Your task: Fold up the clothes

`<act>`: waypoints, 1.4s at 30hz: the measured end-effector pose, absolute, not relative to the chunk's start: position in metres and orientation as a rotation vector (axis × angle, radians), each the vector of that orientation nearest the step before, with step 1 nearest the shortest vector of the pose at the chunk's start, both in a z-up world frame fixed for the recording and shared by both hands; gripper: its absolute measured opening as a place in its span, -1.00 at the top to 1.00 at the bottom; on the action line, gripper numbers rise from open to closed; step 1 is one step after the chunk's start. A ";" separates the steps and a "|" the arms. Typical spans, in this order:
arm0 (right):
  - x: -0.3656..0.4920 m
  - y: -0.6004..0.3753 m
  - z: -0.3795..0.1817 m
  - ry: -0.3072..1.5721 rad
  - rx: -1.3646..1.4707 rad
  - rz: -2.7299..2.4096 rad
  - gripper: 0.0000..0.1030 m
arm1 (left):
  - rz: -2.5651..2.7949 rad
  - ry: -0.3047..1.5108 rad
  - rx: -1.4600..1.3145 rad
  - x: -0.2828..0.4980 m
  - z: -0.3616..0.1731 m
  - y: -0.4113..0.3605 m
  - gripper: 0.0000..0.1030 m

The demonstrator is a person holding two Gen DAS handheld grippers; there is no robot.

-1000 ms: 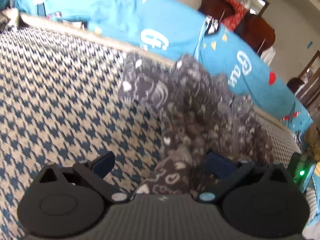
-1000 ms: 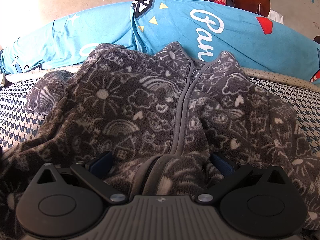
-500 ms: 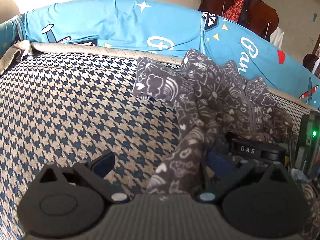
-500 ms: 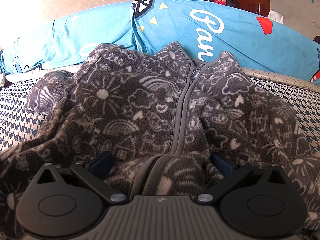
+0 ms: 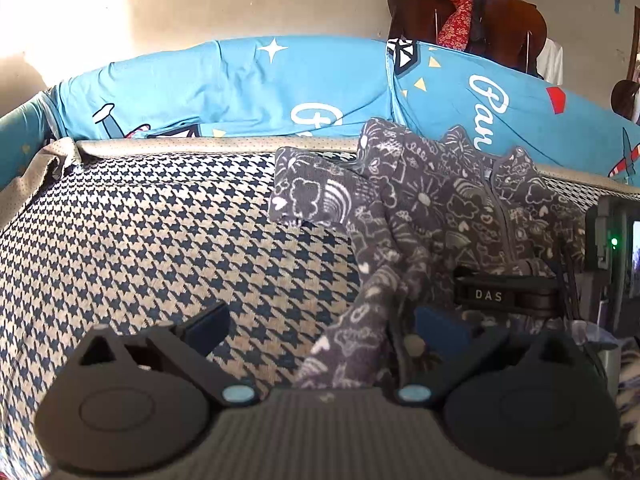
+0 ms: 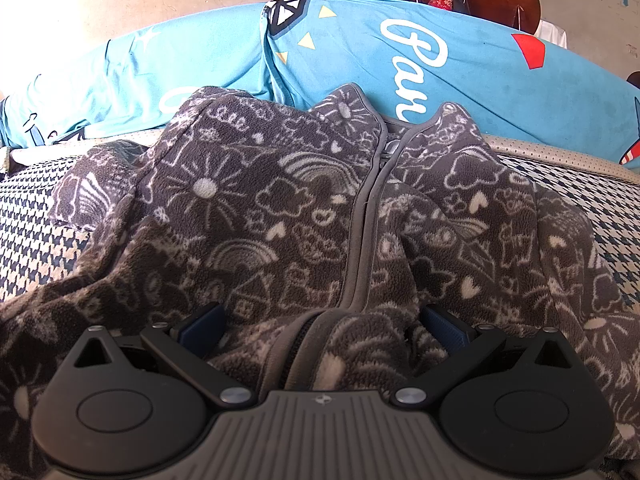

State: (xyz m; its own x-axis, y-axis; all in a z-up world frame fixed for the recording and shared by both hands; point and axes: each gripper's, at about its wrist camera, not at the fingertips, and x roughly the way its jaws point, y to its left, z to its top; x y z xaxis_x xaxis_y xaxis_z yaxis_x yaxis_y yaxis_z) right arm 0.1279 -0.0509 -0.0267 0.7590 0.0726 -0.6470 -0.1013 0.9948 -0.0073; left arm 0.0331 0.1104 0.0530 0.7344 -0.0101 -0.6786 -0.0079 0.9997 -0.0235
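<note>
One houndstooth cushion is seen as the bearing surface, with two blue printed pillows propped along its far edge at twelve o'clock; one grey patterned fleece jacket is laid on it, zipped, collar toward twelve o'clock, one sleeve thrown out toward nine o'clock in the right wrist view.

Two grippers are counted. The right gripper is held spread wide over the jacket's hem, cloth bunched between the fingers but not pinched; the left gripper is likewise apart, a ridge of the jacket's edge lying between its fingers, the right one's body visible at three o'clock.

The likeliest fault is judged to be a thick grab; the hem is heaped, so several layers could be caught at once and the fold dragged askew. The loose sleeve could be trapped underneath if it is not tucked in first; fleece could also slip from a shallow bite.
</note>
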 end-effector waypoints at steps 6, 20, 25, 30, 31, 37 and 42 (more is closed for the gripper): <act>0.128 -0.051 -0.027 0.701 -0.042 0.096 -1.00 | 0.013 0.755 -0.043 0.036 0.053 0.110 -1.00; 0.129 -0.049 -0.027 0.710 -0.053 0.093 -1.00 | 0.066 0.791 -0.105 0.045 0.052 0.108 -1.00; 0.132 -0.051 -0.024 0.746 -0.025 0.092 -1.00 | 0.080 0.787 -0.070 0.045 0.051 0.102 -1.00; 0.133 -0.055 -0.019 0.802 -0.008 0.123 -1.00 | 0.090 0.780 -0.049 0.045 0.051 0.098 -1.00; 0.132 -0.056 -0.018 0.804 -0.008 0.134 -1.00 | 0.088 0.781 -0.047 0.046 0.051 0.097 -1.00; 0.119 -0.065 -0.007 0.804 0.030 0.213 -1.00 | 0.106 0.778 0.014 0.049 0.042 0.090 -1.00; 0.105 -0.075 0.011 0.777 0.081 0.287 -1.00 | 0.100 0.775 0.023 0.049 0.035 0.088 -1.00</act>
State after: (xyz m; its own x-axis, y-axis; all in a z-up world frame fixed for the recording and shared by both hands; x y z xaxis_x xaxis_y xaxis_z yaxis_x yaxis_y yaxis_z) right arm 0.1051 -0.0754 0.0105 0.6764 0.2853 -0.6790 -0.2256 0.9579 0.1777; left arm 0.0489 0.0883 0.0349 0.7101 0.0985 -0.6972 -0.0817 0.9950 0.0574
